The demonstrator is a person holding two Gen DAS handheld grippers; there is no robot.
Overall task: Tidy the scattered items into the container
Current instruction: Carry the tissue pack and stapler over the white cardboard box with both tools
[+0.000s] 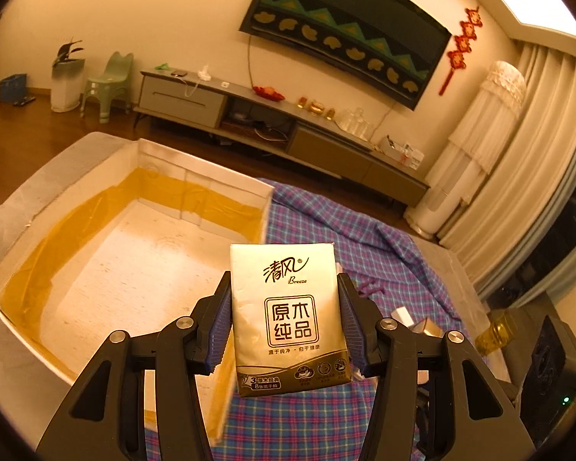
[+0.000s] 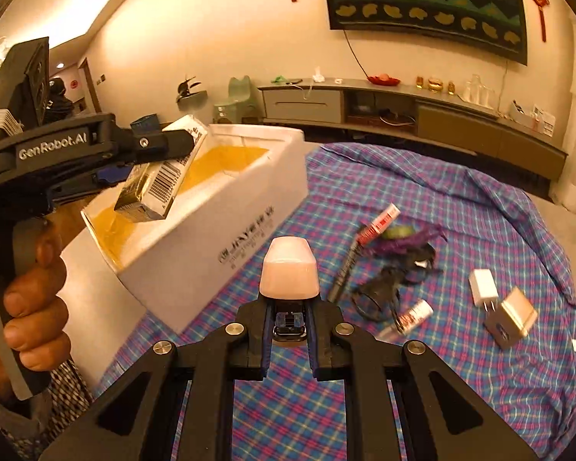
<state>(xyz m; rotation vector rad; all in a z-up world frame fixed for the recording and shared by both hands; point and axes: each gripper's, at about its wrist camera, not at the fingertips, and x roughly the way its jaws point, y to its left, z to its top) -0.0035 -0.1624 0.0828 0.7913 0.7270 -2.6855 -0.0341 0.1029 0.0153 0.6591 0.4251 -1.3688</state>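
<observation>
My left gripper (image 1: 284,307) is shut on a gold tissue pack (image 1: 288,319) and holds it above the near right corner of the open white foam box (image 1: 142,238), whose inside is lined with yellow tape. The right wrist view shows the same pack (image 2: 157,180) held over the box (image 2: 226,230). My right gripper (image 2: 288,307) is shut on a small bottle with a pale pink cap (image 2: 290,272), above the checked cloth (image 2: 326,403) beside the box. Scattered on the cloth lie a pen (image 2: 343,274), a red-white tube (image 2: 378,223), a purple item (image 2: 407,240), black straps (image 2: 384,292), a white charger (image 2: 484,288) and a small box (image 2: 512,319).
A low TV cabinet (image 2: 403,107) and a wall screen (image 2: 426,0) stand behind the table. A small lip balm tube (image 2: 409,319) lies near the straps. The person's hand (image 2: 30,303) grips the left gripper's handle at the left edge. Curtains (image 1: 526,153) hang at the right.
</observation>
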